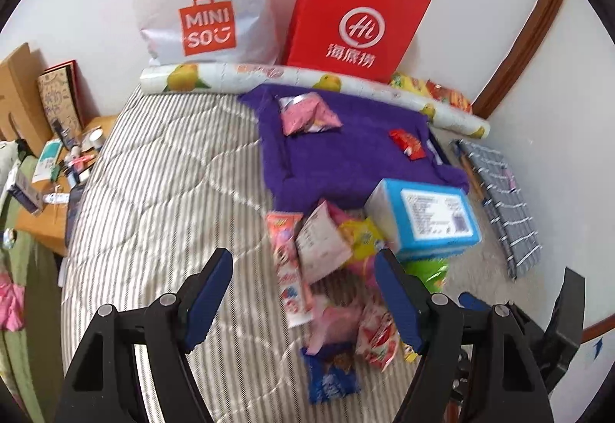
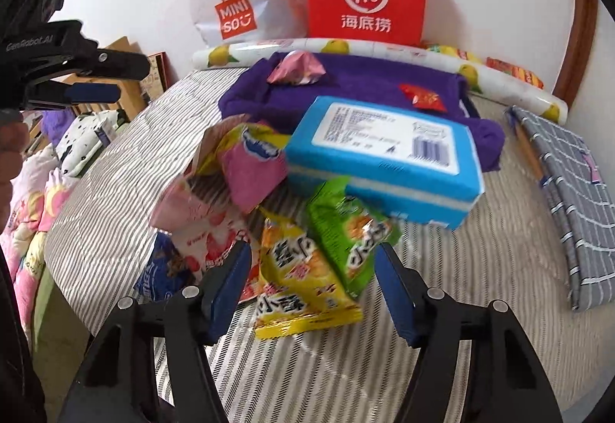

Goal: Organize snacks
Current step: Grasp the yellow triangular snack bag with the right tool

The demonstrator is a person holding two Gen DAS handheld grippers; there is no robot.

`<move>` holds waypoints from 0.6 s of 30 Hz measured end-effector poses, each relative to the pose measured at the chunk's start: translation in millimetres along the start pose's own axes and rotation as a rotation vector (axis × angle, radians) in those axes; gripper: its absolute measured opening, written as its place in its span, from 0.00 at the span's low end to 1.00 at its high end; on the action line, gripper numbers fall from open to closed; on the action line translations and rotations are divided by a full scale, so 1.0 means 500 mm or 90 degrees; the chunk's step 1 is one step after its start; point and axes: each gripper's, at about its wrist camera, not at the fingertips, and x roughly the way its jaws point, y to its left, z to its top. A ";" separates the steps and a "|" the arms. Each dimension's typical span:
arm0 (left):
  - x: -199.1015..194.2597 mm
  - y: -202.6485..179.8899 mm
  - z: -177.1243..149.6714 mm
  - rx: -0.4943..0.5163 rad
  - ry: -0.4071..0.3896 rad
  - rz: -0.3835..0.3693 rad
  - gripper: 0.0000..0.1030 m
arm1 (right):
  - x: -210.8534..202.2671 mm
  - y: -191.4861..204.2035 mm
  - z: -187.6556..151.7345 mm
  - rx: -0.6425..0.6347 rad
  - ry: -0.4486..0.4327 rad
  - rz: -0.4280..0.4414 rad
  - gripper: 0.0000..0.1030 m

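Both grippers tilt downward, near each other: left gripper (image 1: 303, 292) jaws apart and empty; right gripper (image 2: 313, 280) jaws apart, not pressing anything.

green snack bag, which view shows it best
The right wrist view: the green snack bag lies near the middle, its front print visible, one end under the blue box. In the left wrist view only a green corner shows below the box.

My left gripper (image 1: 303, 298) and right gripper (image 2: 313, 284) are black plastic frames with round silver screws and blue pads (image 2: 226, 284). White lettering marks my left one's casing, at nine o'clock.
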 end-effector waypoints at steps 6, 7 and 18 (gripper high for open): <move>-0.016 0.029 -0.026 -0.024 -0.002 -0.006 0.72 | 0.038 0.013 -0.014 -0.002 0.029 -0.007 0.64; -0.016 0.031 -0.029 -0.026 -0.001 -0.007 0.72 | 0.046 0.015 -0.017 -0.002 0.037 -0.009 0.61; 0.010 0.035 -0.060 -0.032 0.019 -0.006 0.72 | -0.008 -0.009 -0.058 0.014 0.036 -0.001 0.47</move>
